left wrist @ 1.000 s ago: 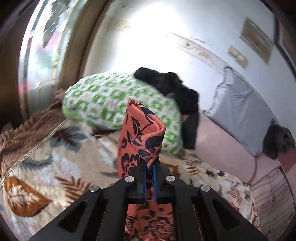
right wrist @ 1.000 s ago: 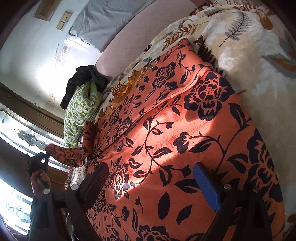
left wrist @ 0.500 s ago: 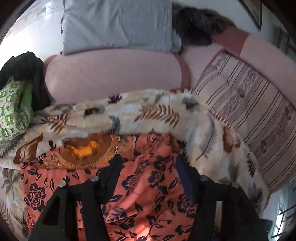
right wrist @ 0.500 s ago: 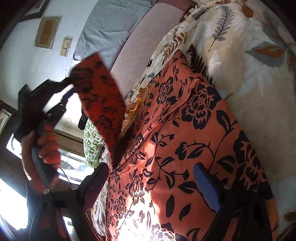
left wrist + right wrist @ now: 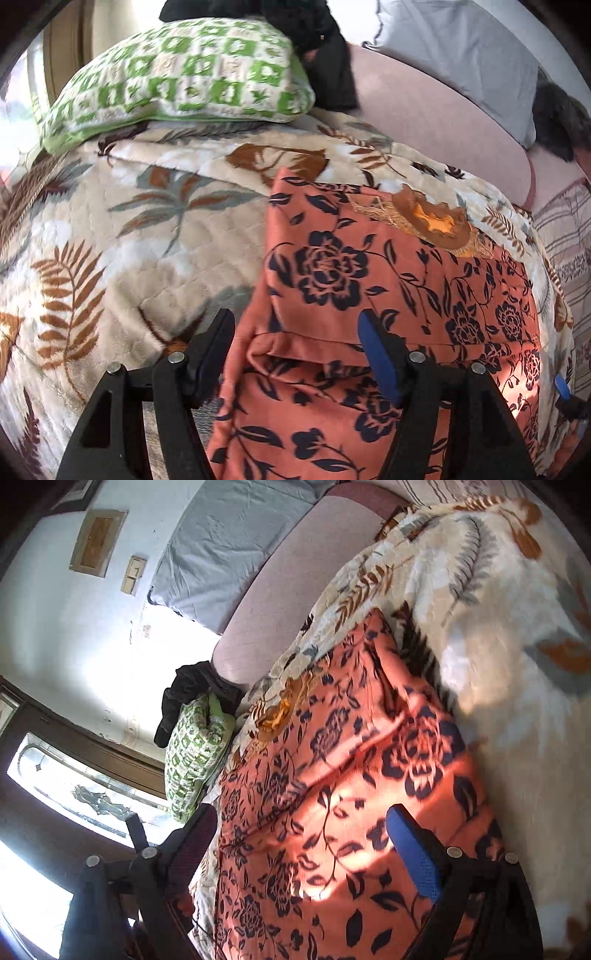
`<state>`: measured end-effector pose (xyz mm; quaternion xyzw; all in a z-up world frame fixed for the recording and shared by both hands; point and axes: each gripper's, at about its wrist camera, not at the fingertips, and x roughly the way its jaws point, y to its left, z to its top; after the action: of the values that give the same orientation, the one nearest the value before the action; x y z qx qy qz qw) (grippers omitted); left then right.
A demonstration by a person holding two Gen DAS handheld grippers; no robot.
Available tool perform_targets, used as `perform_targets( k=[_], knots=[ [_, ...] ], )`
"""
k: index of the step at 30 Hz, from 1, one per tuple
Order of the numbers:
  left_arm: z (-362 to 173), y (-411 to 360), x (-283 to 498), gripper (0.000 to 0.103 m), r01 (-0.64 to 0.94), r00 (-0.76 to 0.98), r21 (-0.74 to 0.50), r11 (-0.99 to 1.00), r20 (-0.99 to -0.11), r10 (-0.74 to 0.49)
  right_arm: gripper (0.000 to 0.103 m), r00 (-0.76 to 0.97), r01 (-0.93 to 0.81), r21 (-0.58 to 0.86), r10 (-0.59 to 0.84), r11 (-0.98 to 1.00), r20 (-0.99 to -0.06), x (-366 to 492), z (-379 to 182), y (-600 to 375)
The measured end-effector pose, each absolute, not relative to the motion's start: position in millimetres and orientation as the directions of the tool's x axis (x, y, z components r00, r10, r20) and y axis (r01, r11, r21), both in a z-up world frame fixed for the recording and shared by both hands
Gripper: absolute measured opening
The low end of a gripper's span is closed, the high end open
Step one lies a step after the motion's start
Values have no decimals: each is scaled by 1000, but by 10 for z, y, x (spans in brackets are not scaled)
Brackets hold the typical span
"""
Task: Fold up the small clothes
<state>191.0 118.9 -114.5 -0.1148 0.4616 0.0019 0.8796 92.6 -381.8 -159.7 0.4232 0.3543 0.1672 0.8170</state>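
Note:
An orange garment with a dark floral print lies on the leaf-patterned blanket. Its left part is folded over onto the body, leaving a fold edge across it. My left gripper is open and empty, hovering just above the garment's near left side. The garment also shows in the right wrist view, stretching away from the camera. My right gripper is open and empty above the garment's near end.
A green-and-white pillow with a black cloth on it lies at the head of the bed. A grey pillow and a pink bolster lie behind. A striped cushion is at the right.
The left gripper held a part of the garment raised a second ago, carried it over the body, let go and opened. The right gripper stayed open and shifted slightly.

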Motion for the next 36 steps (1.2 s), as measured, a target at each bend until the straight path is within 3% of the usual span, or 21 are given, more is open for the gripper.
perform_targets(
  k=[4, 9, 10, 11, 12, 14, 16, 17, 22, 25, 27, 28, 30, 31, 34, 36],
  knots=[
    [-1284, 1373, 1866, 70, -91, 583, -253, 963, -798, -155, 95, 658, 24, 746, 551, 666, -514, 1669, -1343, -3884],
    [-1552, 1358, 1968, 70, -83, 538, -271, 959, -822, -186, 93, 534, 96, 576, 446, 812, -718, 2419, -1553, -3785],
    [-1580, 1360, 1975, 70, -82, 533, -274, 958, -825, -190, 84, 503, 113, 548, 428, 829, -751, 2498, -1650, -3752],
    [-1598, 1368, 1968, 70, -78, 540, -274, 958, -820, -191, 65, 468, 116, 516, 411, 849, -782, 2564, -1747, -3707],
    [-1598, 1367, 1954, 70, -67, 549, -272, 960, -814, -192, 58, 440, 114, 480, 389, 870, -810, 2609, -1815, -3654],
    [-1612, 1364, 1951, 70, -51, 555, -266, 963, -809, -194, 22, 407, 79, 403, 339, 912, -848, 2646, -1860, -3553],
    [-1608, 1368, 1942, 70, -42, 558, -264, 964, -806, -197, 8, 425, 28, 305, 265, 952, -866, 2625, -1755, -3448],
    [-1601, 1374, 1937, 70, -42, 559, -265, 963, -805, -197, 8, 457, 2, 251, 222, 968, -861, 2600, -1648, -3393],
    [-1495, 1414, 1892, 70, -52, 597, -260, 964, -782, -179, 7, 624, -37, -13, 13, 999, -781, 2499, -1291, -3219],
    [-1565, 1393, 1979, 70, -61, 550, -217, 974, -822, -148, 10, 496, -8, 69, 64, 998, -866, 2719, -1775, -3350],
    [-1614, 1408, 1993, 68, -54, 536, -194, 979, -833, -136, 13, 517, 46, 174, 126, 984, -846, 2643, -1835, -3531],
    [-1611, 1405, 1983, 67, -46, 539, -185, 982, -832, -131, 21, 536, 69, 209, 141, 975, -832, 2588, -1774, -3586],
    [-1599, 1398, 1976, 67, -47, 537, -174, 984, -835, -122, 46, 569, 94, 227, 135, 969, -811, 2482, -1608, -3639],
    [-1595, 1397, 1968, 67, -54, 538, -177, 983, -834, -121, 67, 605, 106, 236, 126, 966, -786, 2407, -1486, -3657],
    [-1578, 1385, 1941, 67, -64, 531, -170, 983, -840, -111, 70, 679, 49, 342, 219, 939, -700, 2249, -1184, -3626],
    [-1525, 1381, 1902, 67, -64, 536, -169, 984, -837, -109, 72, 648, -18, 452, 354, 892, -674, 2319, -1207, -3563]
  ],
)
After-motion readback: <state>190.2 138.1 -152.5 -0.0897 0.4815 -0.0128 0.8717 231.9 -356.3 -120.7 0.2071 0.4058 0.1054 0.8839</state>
